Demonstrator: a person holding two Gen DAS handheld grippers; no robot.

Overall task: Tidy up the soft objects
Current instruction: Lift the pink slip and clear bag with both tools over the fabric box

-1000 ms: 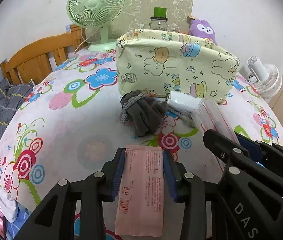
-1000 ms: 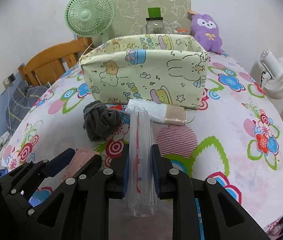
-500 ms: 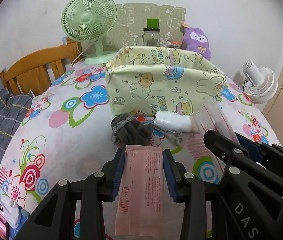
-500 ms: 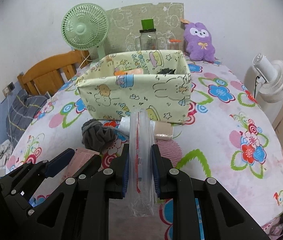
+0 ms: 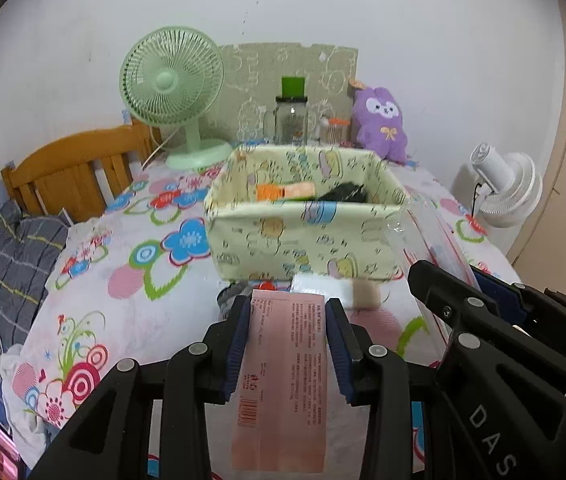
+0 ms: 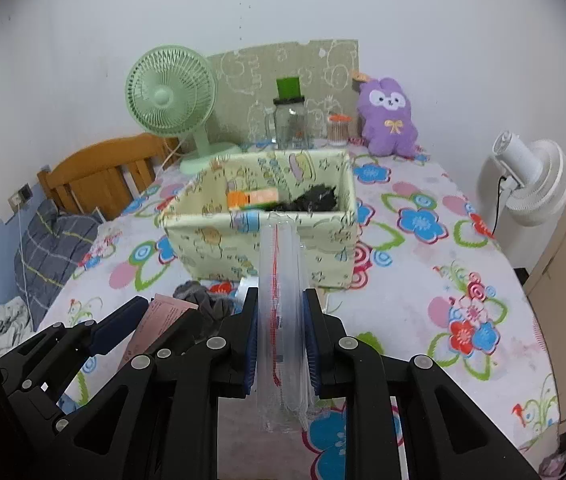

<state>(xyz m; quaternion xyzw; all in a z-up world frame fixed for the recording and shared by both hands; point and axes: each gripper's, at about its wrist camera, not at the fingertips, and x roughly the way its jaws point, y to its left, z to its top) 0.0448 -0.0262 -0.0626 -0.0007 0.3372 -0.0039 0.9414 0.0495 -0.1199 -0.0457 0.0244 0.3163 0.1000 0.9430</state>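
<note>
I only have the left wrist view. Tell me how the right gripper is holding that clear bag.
Observer: The right gripper is shut on the clear bag, with its jaws pressing both flat sides.
Operator: Report what my pink packet is hiding.
Observer: A grey fabric bundle lies on the floral cloth in front of the fabric box, not inside it.
Operator: Give me the bag's direction.
Observer: It points straight ahead at the box's front wall. I cannot tell whether it touches.
</note>
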